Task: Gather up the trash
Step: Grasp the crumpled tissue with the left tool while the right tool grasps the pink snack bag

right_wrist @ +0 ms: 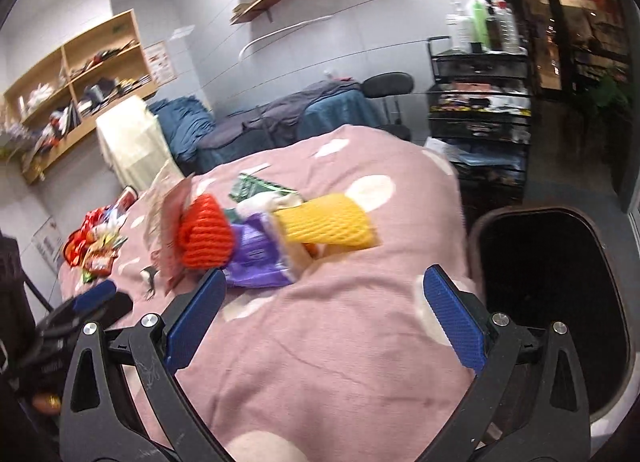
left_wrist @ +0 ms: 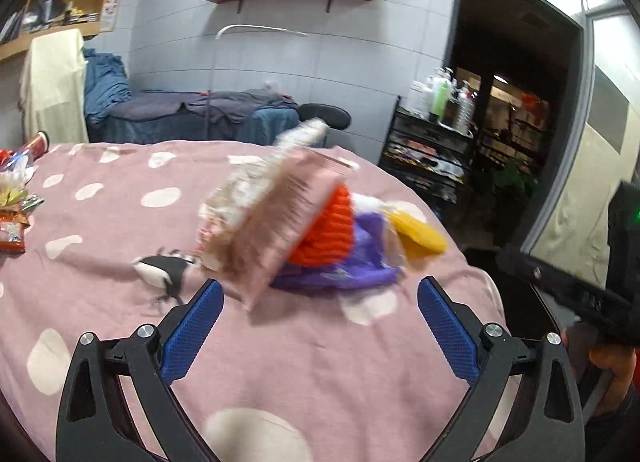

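A heap of trash lies on the pink spotted cover [left_wrist: 280,382]: a pink crinkled wrapper [left_wrist: 276,218], an orange foam net [left_wrist: 330,230], a purple packet [left_wrist: 340,266] and a yellow foam net [left_wrist: 418,236]. My left gripper [left_wrist: 320,298] is open just short of the heap, with nothing between its blue pads. In the right wrist view the same orange net [right_wrist: 206,240], purple packet [right_wrist: 256,258] and yellow net [right_wrist: 326,224] lie ahead of my open right gripper [right_wrist: 324,294]. A dark trash bin [right_wrist: 552,302] stands open at the cover's right edge.
More red snack wrappers [right_wrist: 94,242] lie at the cover's far left, and a small black-and-white scrap [left_wrist: 164,270] sits left of the heap. A black cart with bottles [right_wrist: 480,102], a chair and a blue-draped bed stand beyond. A hand [left_wrist: 612,362] shows at right.
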Action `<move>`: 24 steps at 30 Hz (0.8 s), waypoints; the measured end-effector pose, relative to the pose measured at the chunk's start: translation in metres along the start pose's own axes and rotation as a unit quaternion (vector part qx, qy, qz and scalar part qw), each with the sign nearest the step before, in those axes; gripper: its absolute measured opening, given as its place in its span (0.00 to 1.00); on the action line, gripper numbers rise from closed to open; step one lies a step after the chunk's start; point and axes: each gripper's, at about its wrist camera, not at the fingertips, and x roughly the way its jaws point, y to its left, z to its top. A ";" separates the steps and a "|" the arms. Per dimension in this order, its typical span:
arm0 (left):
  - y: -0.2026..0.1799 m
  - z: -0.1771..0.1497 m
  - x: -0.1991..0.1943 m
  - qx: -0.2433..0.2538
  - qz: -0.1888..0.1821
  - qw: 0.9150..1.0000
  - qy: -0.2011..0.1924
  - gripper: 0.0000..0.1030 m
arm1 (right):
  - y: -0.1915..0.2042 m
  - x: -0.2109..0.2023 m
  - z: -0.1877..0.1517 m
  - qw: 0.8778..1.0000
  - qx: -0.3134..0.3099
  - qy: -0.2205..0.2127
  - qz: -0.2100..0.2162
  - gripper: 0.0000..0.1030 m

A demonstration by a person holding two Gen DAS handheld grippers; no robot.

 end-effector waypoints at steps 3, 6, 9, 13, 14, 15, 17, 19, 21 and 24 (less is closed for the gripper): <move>0.021 0.012 0.008 -0.004 0.012 1.000 -0.003 0.80 | 0.015 0.006 0.000 1.000 -0.015 0.006 0.009 0.95; 0.040 0.023 0.018 -0.008 0.025 1.000 0.005 0.70 | 0.024 0.010 0.000 1.000 -0.022 0.010 0.015 0.95; 0.052 0.031 0.031 -0.008 0.027 0.999 0.017 0.66 | 0.032 0.015 0.003 0.999 -0.025 0.016 0.024 0.95; 0.057 0.038 0.051 0.015 0.039 0.999 0.032 0.57 | 0.042 0.023 0.006 0.999 -0.028 0.024 0.037 0.95; 0.061 0.040 0.055 0.012 0.032 0.999 0.037 0.56 | 0.045 0.025 0.007 0.998 -0.030 0.025 0.039 0.95; 0.063 0.041 0.061 0.011 0.024 0.999 0.043 0.55 | 0.047 0.026 0.007 0.998 -0.033 0.026 0.041 0.95; 0.064 0.043 0.070 0.017 0.026 0.998 0.051 0.51 | 0.056 0.032 0.008 0.997 -0.038 0.031 0.051 0.95; 0.063 0.044 0.076 0.026 0.037 0.997 0.055 0.43 | 0.063 0.037 0.010 0.997 -0.041 0.036 0.060 0.95; 0.065 0.045 0.081 0.027 0.047 0.997 0.059 0.22 | 0.071 0.043 0.013 0.996 -0.044 0.038 0.071 0.95; 0.078 0.044 0.082 0.001 0.060 0.996 0.061 0.11 | 0.087 0.050 0.018 0.994 -0.053 0.036 0.091 0.92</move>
